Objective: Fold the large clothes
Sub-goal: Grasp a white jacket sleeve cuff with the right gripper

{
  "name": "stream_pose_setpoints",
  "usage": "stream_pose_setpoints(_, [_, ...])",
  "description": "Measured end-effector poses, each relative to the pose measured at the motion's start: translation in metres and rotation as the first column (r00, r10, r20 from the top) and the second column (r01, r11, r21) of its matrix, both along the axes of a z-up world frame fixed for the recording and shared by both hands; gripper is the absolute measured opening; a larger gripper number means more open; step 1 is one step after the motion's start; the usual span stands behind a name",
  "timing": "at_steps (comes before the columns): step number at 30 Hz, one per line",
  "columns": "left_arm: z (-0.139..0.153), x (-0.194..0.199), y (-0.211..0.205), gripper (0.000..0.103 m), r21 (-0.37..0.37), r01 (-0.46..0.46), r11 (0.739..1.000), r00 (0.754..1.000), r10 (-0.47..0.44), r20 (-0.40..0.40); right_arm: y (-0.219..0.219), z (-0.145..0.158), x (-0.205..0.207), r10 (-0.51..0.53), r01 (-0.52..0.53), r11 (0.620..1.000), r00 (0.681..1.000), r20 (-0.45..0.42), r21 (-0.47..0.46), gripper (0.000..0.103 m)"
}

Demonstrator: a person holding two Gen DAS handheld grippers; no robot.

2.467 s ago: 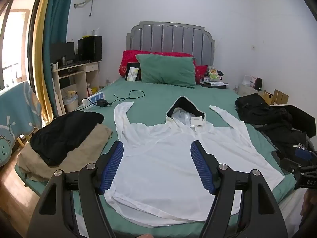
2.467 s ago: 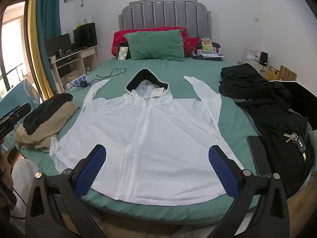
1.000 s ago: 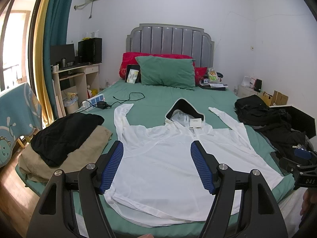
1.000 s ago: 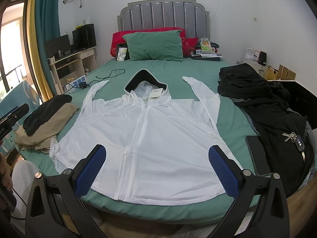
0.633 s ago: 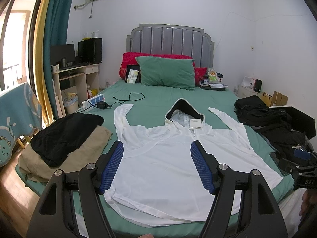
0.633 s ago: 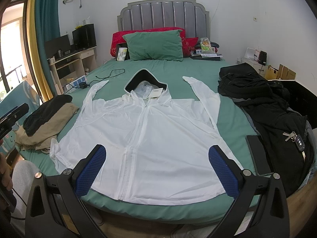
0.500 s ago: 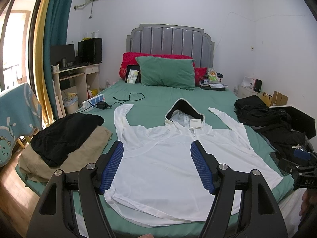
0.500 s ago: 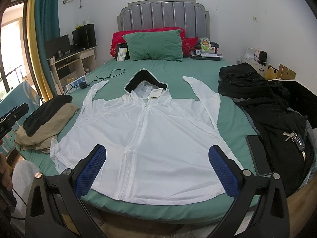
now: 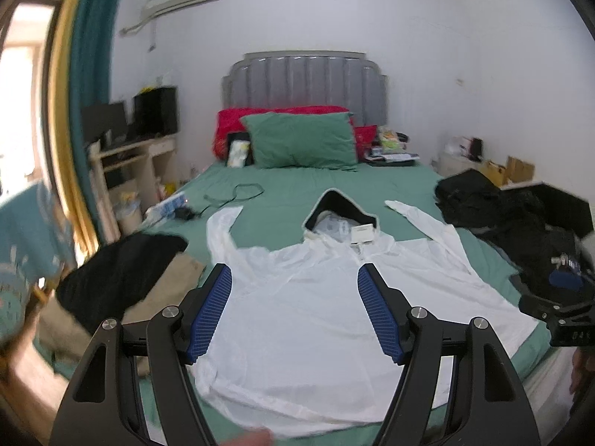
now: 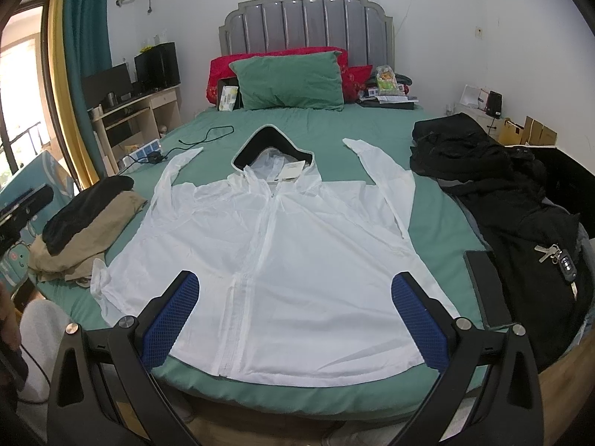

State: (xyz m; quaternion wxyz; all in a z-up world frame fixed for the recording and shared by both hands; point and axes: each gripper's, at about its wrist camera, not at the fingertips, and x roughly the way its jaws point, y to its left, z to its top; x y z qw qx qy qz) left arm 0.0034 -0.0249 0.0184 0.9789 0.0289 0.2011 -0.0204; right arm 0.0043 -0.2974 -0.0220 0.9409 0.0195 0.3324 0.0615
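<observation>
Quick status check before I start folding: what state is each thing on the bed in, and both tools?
White hooded jacket: spread flat, front up, zipped, sleeves out, unfolded.
Hood: open, dark lining showing.
Black and tan clothes: stacked at the bed's left edge.
Black clothes: heaped, unfolded, on the right.
Keys: resting on the black heap.
Left tool: open, empty.
Right tool: open, empty.

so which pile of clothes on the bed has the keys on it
The black clothes heap along the bed's right edge; the keys lie on its near end. The folded black-and-tan stack on the left edge carries none.
</observation>
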Motion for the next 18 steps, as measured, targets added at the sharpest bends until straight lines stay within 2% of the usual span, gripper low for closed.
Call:
stream_pose_setpoints(3, [-0.003,0.028,-0.002,0.073,0.003,0.064,0.998,0.997,-0.064,-0.054,-0.011,-0.012,0.015,-0.013,0.013,1.000,1.000,-0.027,0.003,0.102])
stream_pose_setpoints(6, [-0.013,0.065,0.002,0.074,0.000,0.084,0.996,0.989,-0.083,-0.119,-0.026,-0.027,0.041,-0.026,0.027,1.000,0.998,-0.058,0.009,0.102])
stream_pose_setpoints(10, [-0.041,0.124,0.006,0.074,-0.048,0.128,0.991,0.961,-0.136,-0.240,-0.053,-0.050,0.092,0.018,-0.016,1.000,0.996,-0.086,0.022,0.102])
stream_pose_setpoints(14, [-0.078,0.184,0.013,0.074,-0.083,0.145,0.986,0.935,-0.164,-0.315,-0.085,-0.081,0.158,0.026,-0.018,0.999,0.983,-0.182,0.046,0.101])
stream_pose_setpoints(18, [-0.116,0.251,0.029,0.074,-0.150,0.116,0.982,0.913,-0.165,-0.373,-0.101,-0.101,0.226,0.050,-0.055,0.998,0.975,-0.217,-0.017,0.078])
